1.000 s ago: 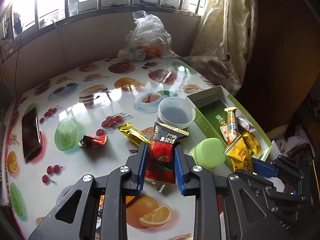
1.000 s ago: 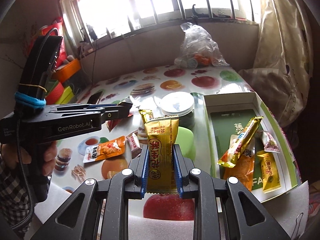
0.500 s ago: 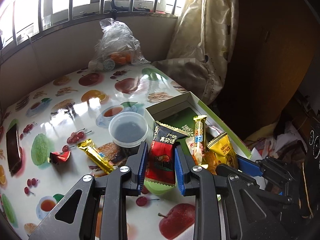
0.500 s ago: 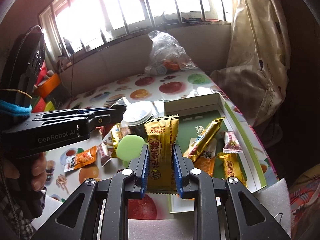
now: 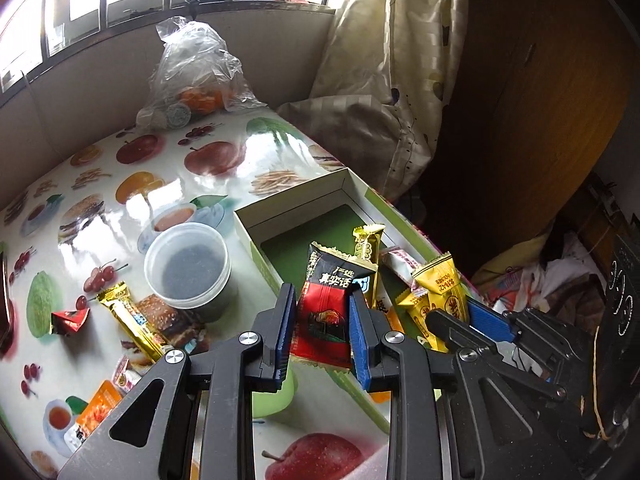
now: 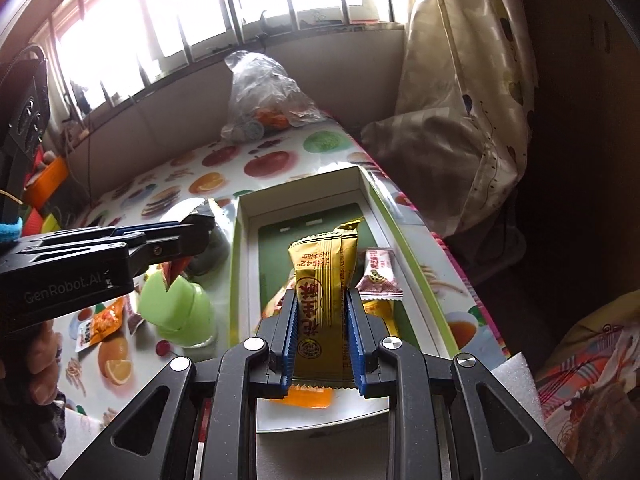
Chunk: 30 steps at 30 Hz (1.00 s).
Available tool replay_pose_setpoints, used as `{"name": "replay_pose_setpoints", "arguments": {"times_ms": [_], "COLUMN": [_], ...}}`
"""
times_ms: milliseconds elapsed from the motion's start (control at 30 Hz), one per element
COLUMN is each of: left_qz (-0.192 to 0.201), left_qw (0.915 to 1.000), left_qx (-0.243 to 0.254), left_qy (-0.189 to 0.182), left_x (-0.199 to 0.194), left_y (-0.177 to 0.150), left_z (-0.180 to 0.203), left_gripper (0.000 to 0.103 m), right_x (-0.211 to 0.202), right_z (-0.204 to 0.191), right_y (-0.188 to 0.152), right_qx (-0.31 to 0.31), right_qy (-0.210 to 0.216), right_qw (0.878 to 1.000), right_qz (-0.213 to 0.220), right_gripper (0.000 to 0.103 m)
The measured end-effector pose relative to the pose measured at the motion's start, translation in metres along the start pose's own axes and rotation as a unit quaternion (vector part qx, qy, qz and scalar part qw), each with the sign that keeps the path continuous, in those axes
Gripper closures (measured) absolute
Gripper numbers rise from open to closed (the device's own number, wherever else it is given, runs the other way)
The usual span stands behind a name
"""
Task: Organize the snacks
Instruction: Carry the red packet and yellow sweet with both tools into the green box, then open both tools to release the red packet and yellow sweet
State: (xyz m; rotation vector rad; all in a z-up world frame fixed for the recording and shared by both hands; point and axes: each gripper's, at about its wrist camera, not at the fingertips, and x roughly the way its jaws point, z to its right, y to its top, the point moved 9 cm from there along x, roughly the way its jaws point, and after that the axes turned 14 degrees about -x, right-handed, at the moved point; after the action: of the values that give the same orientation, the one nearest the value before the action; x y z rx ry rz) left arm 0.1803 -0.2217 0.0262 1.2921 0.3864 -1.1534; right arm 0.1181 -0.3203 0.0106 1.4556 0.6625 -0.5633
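Two held packets, box (image 6: 384, 216) far half bare

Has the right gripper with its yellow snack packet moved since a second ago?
Yes. The right gripper, jaws shut on the yellow snack packet, has shifted right, from over the tablecloth to over the green-rimmed box.

Daylight pours through the barred window (image 6: 224, 12), blown out to white in the right wrist view. Glare streaks the glossy fruit-printed tablecloth (image 5: 132, 200). The right side by the dark wooden wardrobe (image 5: 540, 120) sinks into shadow. Fisheye bending curves edges; corners vignette black.
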Motion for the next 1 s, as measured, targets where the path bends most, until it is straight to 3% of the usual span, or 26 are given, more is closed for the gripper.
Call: {"name": "replay_pose_setpoints", "arguments": {"times_ms": [500, 767, 1000], "left_qz": [-0.042, -0.052, -0.058], "left_qw": [0.999, 0.9983, 0.9979], "left_qx": [0.006, 0.013, 0.013], "left_qy": [0.015, 0.02, 0.026], "left_x": [0.045, 0.056, 0.062], "left_y": [-0.01, -0.014, -0.016], "left_z": [0.014, 0.021, 0.02], "left_gripper": [0.076, 0.076, 0.075], "right_x": [0.029, 0.037, 0.036], "right_z": [0.016, 0.019, 0.019], "right_y": [-0.018, -0.022, -0.023], "right_qx": [-0.015, -0.014, -0.013], "right_qy": [-0.034, -0.03, -0.031], "right_qw": [0.999, 0.999, 0.999], "right_qz": [-0.038, -0.042, -0.041], "right_gripper": [0.081, 0.081, 0.074]}}
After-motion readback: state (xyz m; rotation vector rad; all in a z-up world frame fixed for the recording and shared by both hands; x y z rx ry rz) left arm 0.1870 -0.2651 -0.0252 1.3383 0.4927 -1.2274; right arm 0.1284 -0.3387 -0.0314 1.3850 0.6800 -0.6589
